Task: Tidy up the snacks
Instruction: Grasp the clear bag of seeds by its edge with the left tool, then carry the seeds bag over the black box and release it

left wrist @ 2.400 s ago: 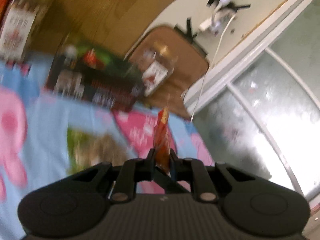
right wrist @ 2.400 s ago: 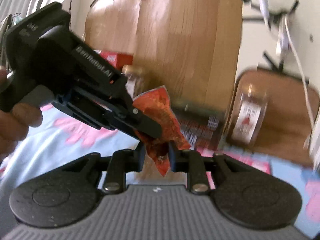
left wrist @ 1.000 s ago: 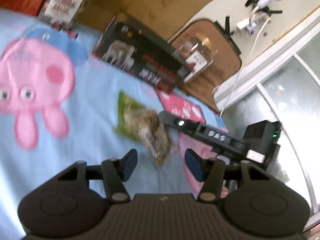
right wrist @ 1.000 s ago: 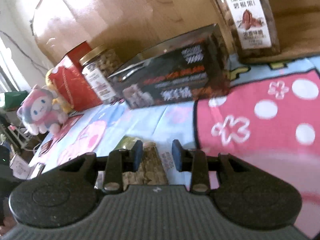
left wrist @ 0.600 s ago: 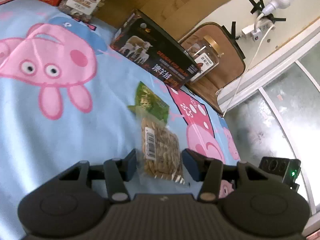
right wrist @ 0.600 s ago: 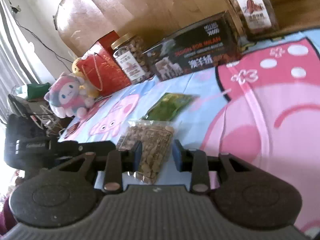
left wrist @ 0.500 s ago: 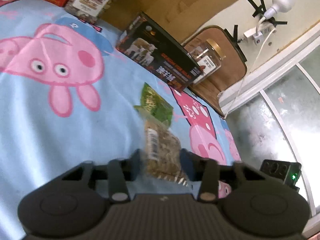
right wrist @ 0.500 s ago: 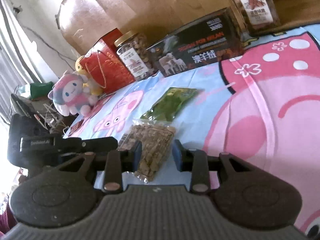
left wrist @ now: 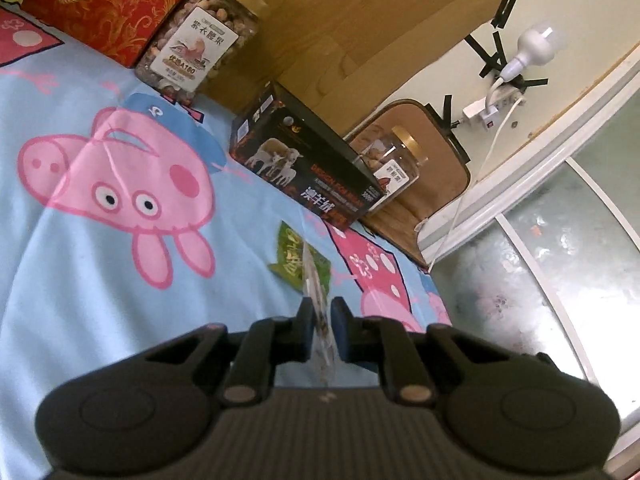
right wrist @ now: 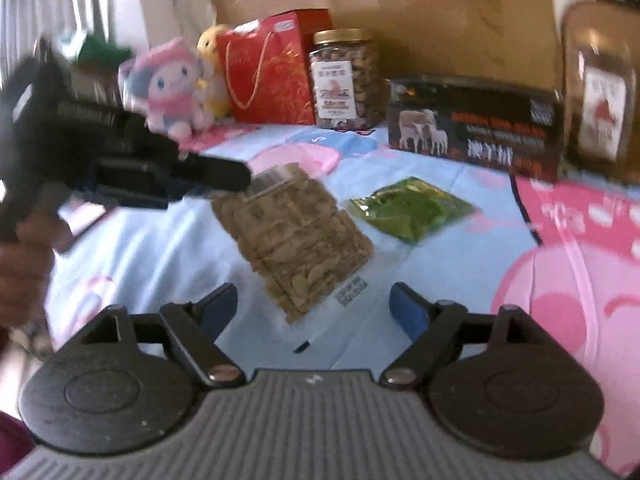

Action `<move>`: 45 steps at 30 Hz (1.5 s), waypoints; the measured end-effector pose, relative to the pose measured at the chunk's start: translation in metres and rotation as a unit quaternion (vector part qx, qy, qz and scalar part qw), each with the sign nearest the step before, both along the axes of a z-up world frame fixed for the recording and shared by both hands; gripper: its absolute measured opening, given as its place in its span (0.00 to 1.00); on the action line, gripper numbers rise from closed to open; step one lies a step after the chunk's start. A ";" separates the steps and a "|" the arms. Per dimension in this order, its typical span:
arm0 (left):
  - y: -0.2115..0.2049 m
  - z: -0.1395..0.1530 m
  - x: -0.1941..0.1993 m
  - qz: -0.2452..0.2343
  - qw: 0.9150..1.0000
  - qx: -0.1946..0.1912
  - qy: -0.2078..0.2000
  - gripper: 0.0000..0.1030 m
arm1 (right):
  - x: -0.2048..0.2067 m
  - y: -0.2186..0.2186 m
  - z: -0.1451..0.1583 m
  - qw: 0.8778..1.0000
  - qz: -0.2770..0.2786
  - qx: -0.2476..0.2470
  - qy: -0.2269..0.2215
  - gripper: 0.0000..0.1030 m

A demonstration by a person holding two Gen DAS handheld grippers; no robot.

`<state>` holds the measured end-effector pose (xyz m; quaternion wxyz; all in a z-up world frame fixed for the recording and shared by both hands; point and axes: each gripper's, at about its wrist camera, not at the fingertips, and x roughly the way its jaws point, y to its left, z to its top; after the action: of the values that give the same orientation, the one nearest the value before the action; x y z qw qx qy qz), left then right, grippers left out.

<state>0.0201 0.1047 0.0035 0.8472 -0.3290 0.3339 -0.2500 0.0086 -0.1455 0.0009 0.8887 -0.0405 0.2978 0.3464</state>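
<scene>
My left gripper [left wrist: 320,316] is shut on a clear packet of brown nuts [left wrist: 318,320], seen edge-on between its fingers. In the right wrist view the same packet [right wrist: 296,232] hangs above the blue cartoon cloth [right wrist: 160,248], held at its far end by the left gripper [right wrist: 236,174]. My right gripper [right wrist: 314,306] is open and empty, just in front of the packet's near end. A green snack packet [right wrist: 408,208] lies flat on the cloth beyond; it also shows in the left wrist view [left wrist: 296,260].
Along the back stand a red gift bag [right wrist: 272,72], a nut jar [right wrist: 344,80], a black box with sheep pictures [right wrist: 472,128] and a second jar [right wrist: 604,116]. Plush toys [right wrist: 172,88] sit at the left. A cardboard sheet [left wrist: 352,24] leans behind.
My left gripper closed on the nut packet and lifted it off the cloth. My right gripper opened wide and drew back from the packet.
</scene>
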 end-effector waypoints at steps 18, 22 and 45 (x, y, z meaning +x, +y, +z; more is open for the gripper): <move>-0.010 0.014 0.013 -0.009 1.000 0.003 -0.011 0.12 | -0.009 0.012 0.008 0.992 -0.023 -0.029 -0.124 0.28; -0.023 0.040 0.027 -0.025 0.999 0.012 -0.046 0.13 | -0.005 0.010 0.018 0.982 -0.043 -0.033 -0.181 0.23; -0.072 0.064 0.217 0.005 0.996 0.065 -0.069 0.16 | 0.154 0.012 0.030 0.941 -0.132 -0.115 -0.291 0.21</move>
<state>0.2375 0.0325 0.0676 0.8890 -0.2572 0.2884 -0.2455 0.1630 -0.1337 0.0312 0.9635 -0.2017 0.0664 0.1629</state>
